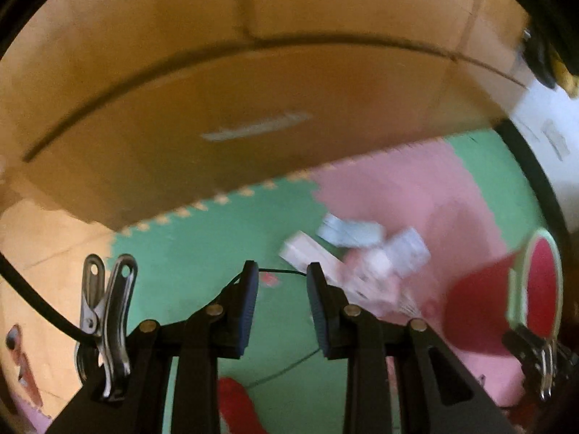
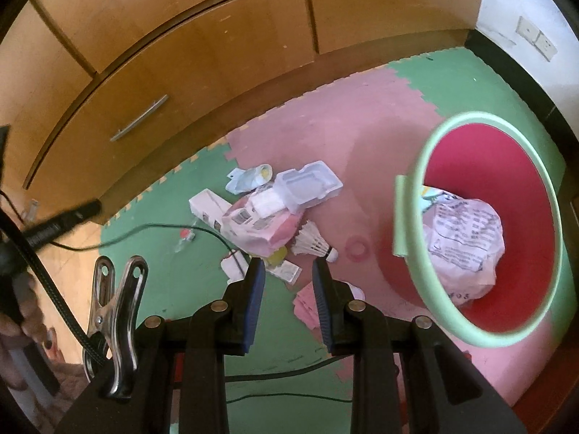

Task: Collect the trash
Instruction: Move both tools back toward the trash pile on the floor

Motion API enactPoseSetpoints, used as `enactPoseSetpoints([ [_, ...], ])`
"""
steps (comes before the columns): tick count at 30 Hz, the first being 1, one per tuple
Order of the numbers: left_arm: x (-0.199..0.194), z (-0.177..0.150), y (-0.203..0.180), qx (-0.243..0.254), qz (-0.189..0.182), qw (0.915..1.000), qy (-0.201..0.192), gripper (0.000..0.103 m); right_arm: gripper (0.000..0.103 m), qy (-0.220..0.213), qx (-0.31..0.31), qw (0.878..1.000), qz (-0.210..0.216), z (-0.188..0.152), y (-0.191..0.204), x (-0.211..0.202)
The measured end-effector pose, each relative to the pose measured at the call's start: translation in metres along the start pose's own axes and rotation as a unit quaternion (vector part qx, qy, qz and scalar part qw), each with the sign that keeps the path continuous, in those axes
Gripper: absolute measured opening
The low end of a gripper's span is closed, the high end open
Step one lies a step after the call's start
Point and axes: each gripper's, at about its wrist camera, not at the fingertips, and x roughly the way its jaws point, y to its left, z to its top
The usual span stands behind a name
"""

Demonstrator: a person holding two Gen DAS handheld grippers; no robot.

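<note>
Both grippers are tipped steeply down toward the floor mat [image 2: 452, 83], its green and pink foam tiles locked together in front of a wooden cabinet [image 2: 202, 54]. The right gripper [image 2: 287, 266] hangs over the near edge of a pile of trash [image 2: 260, 213]; its jaws stand a little apart with nothing between them, the pads touching none of the litter. In that pile lie a white carton [image 2: 208, 208], a clear plastic tray [image 2: 307, 184], a pink printed wrapper and, at its right edge, a shuttlecock [image 2: 315, 242], with a few pink scraps nearer the gripper. To the right of the pile, well clear of it, a red bin with a pale green rim [image 2: 488, 340] sits tilted with its mouth toward the camera, and a crumpled printed bag [image 2: 466, 242] lies inside it. The left gripper [image 1: 282, 271] likewise points down over a green tile to the left of the same pile, jaws slightly spread and empty; its view is smeared, so the litter shows only as pale blurs. A thin dark cable [image 2: 152, 229] trails across the green tile from the left toward the pile. At the far left of the right wrist view a hand [image 2: 21, 318] grips a dark handle.
</note>
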Motion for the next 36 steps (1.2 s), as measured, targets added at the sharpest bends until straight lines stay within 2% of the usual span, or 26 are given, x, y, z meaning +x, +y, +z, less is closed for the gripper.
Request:
enactPoseSetpoints([
  [4, -0.009, 0.01, 0.037, -0.03, 0.048, 0.9982, -0.022, 0.029, 0.028, 0.003, -0.009, 1.0, 0.003, 0.002, 0.011, 0.007],
  [7, -0.009, 0.021, 0.056, -0.031, 0.082, 0.9959, -0.024, 0.029, 0.028, 0.005, -0.02, 1.0, 0.004, 0.001, 0.017, 0.013],
  [12, 0.007, 0.039, 0.075, -0.019, 0.102, 0.9945, -0.014, 0.03, 0.028, 0.014, -0.031, 0.999, -0.013, -0.008, 0.018, 0.037],
  [16, 0.049, 0.042, 0.083, -0.023, 0.084, 0.9957, 0.031, 0.03, 0.028, 0.04, -0.04, 0.998, -0.014, -0.021, 0.016, 0.061],
  [21, 0.1, 0.025, 0.082, -0.032, 0.042, 0.9948, 0.087, 0.03, 0.028, 0.063, -0.068, 0.995, -0.033, -0.037, 0.007, 0.091],
  [25, 0.139, 0.01, 0.074, -0.02, 0.027, 0.9924, 0.119, 0.03, 0.029, 0.096, -0.065, 0.992, -0.043, -0.05, -0.005, 0.118],
  [28, 0.161, 0.001, 0.062, -0.003, 0.017, 0.9912, 0.131, 0.031, 0.029, 0.107, -0.072, 0.991, -0.044, -0.058, -0.01, 0.13],
  [31, 0.182, -0.009, 0.046, 0.035, 0.007, 0.9891, 0.143, 0.034, 0.03, 0.105, -0.082, 0.99, -0.041, -0.064, -0.012, 0.139],
  [32, 0.191, -0.013, 0.04, 0.03, 0.051, 0.9894, 0.132, 0.034, 0.033, 0.106, -0.086, 0.99, -0.04, -0.066, -0.012, 0.143],
  [36, 0.221, -0.027, 0.022, 0.072, 0.026, 0.9851, 0.154, 0.039, 0.036, 0.114, -0.101, 0.988, -0.038, -0.073, -0.01, 0.165],
])
